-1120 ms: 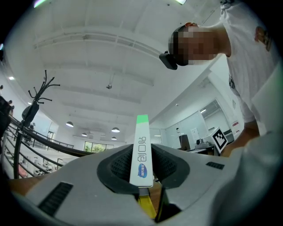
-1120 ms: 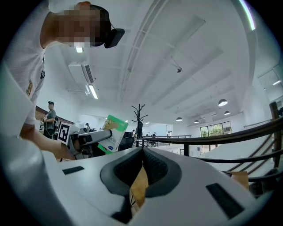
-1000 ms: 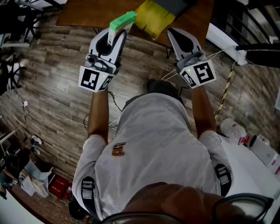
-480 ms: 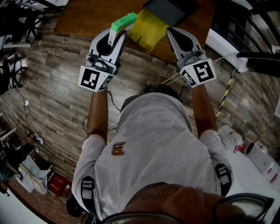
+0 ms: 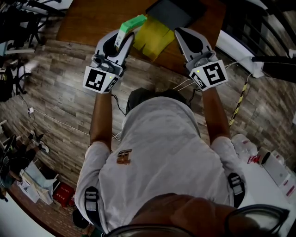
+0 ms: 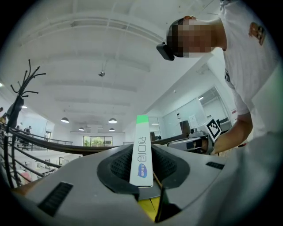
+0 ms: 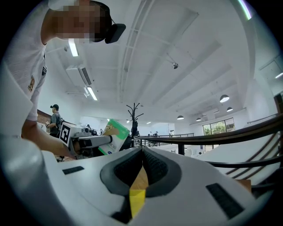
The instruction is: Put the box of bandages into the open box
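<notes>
In the head view my left gripper [image 5: 124, 38] is shut on the box of bandages [image 5: 130, 23], a slim white box with a green end that sticks up out of the jaws. It hangs over the near edge of the wooden table [image 5: 88, 21], just left of the open yellow box [image 5: 155, 34]. My right gripper [image 5: 179, 32] is shut and empty, at the yellow box's right side. The left gripper view shows the bandage box [image 6: 141, 152] clamped upright between the pads. From the right gripper view, the bandage box [image 7: 113, 134] shows at the left.
A dark flap or lid [image 5: 175, 11] lies behind the yellow box. Cables [image 5: 46, 115] run across the plank floor. A yellow-black striped bar [image 5: 240, 95] stands at the right, and a white counter with a bottle [image 5: 243, 138] is at the lower right.
The table and the yellow box have slid lower in the head view, nearer to both grippers. The left gripper still holds the bandage box; the right stays shut.
</notes>
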The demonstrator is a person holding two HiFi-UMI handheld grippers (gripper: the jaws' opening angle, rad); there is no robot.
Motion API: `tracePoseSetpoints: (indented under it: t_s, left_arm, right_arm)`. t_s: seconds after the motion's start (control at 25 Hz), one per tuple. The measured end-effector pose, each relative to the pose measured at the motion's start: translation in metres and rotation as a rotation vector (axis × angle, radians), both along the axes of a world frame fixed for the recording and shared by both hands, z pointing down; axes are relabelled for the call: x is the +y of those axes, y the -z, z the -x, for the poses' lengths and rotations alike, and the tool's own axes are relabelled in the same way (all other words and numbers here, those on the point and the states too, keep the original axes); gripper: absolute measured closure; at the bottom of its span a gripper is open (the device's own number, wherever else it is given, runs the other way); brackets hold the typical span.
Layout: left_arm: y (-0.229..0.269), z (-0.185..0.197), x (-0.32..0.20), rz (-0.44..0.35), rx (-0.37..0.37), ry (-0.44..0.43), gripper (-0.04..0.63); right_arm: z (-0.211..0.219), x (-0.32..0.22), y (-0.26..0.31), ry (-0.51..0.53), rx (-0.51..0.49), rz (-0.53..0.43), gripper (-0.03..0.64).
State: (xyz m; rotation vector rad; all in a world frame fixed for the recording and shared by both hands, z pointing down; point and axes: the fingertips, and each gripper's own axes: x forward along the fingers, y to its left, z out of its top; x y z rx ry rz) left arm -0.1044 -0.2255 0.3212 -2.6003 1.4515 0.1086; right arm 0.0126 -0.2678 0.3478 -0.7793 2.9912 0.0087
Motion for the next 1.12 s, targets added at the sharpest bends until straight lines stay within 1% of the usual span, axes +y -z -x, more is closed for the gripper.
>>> tracePoseSetpoints:
  t_s: [0.16,0.4,0.6,0.8,1.12]
  left_arm:
    - [-0.006,-0.003,-0.009,0.028,-0.044,-0.04,0.489]
    - [-0.022,-0.009,-0.031,0.087,-0.104,-0.106,0.489]
    - [-0.04,-0.012,-0.042,0.133,-0.164,-0.164,0.489]
    - [-0.071,-0.014,-0.052,0.17,-0.255,-0.206,0.489]
    - [-0.111,-0.025,-0.06,0.252,-0.376,-0.269,0.489]
  right_arm:
    - [0.002,-0.002,0.002,-0.015,0.005,0.005,0.584]
    - [0.004,-0.006,0.002,-0.049,0.039,0.003,0.584]
    - [0.006,-0.01,-0.004,-0.083,0.053,0.021,0.584]
    - [0.005,-0.012,-0.014,-0.109,0.073,0.041,0.584]
    - [0.003,-0.009,-0.021,-0.136,0.091,0.061,0.584]
